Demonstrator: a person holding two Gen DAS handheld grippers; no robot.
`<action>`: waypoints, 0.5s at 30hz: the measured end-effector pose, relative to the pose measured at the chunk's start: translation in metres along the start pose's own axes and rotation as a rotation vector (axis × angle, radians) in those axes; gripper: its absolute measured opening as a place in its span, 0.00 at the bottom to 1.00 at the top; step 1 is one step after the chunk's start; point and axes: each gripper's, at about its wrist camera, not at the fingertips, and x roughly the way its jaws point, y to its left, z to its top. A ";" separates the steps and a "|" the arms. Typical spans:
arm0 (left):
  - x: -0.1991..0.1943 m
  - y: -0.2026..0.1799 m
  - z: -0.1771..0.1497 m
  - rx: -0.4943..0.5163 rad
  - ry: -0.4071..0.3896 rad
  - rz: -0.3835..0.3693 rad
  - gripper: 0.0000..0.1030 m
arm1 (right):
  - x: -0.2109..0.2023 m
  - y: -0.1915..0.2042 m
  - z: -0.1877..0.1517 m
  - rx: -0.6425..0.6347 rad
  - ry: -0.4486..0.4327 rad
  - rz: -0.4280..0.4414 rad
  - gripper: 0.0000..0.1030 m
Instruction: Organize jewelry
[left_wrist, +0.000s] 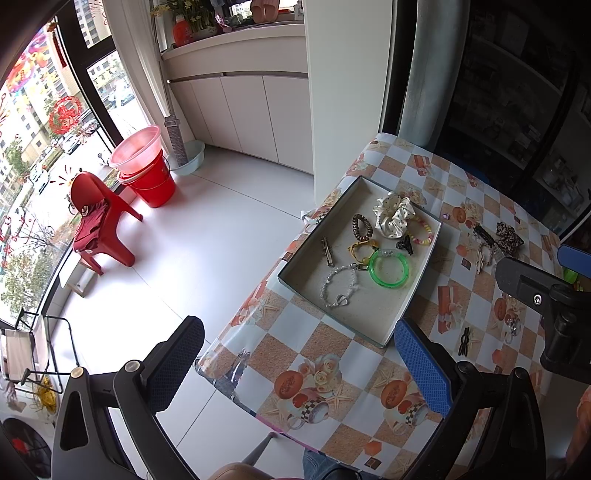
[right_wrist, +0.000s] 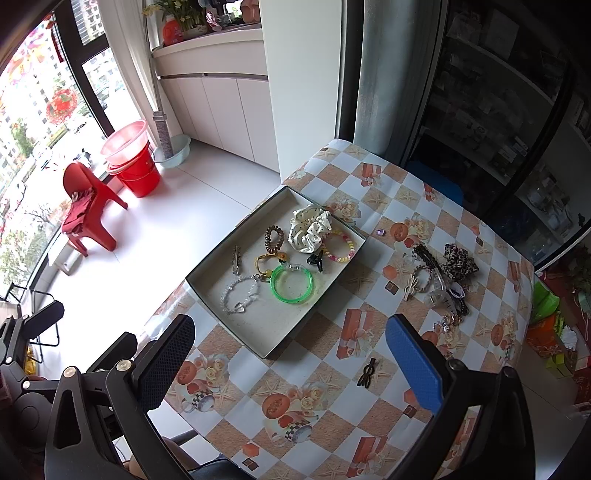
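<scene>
The checkered table (right_wrist: 332, 373) carries a tray (right_wrist: 207, 275), a black clip (right_wrist: 366, 373) and loose accessories (right_wrist: 443, 273).

No readable txt, labels or nos. anywhere; print on orange bottle (right_wrist: 172, 30), far ahead of claw, too blurred.

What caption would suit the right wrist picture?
Open right gripper hovers over a checkered table, facing a tray of bracelets and scrunchies.

A red plastic chair (left_wrist: 99, 218) stands on the white floor (left_wrist: 207, 236) by the window (left_wrist: 40, 147). Near it, a pink basin (left_wrist: 136, 149) sits on a red bucket (left_wrist: 153, 184), white cabinets (left_wrist: 240, 110) behind.
</scene>
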 end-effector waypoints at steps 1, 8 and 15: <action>0.000 -0.001 0.000 0.000 0.000 0.000 1.00 | 0.000 0.000 0.000 0.000 0.000 0.000 1.00; 0.000 -0.001 0.000 0.000 0.000 0.000 1.00 | 0.000 0.000 0.000 -0.001 0.001 0.001 1.00; 0.000 -0.001 0.000 -0.001 0.002 0.001 1.00 | 0.001 -0.001 0.000 0.000 0.002 0.002 1.00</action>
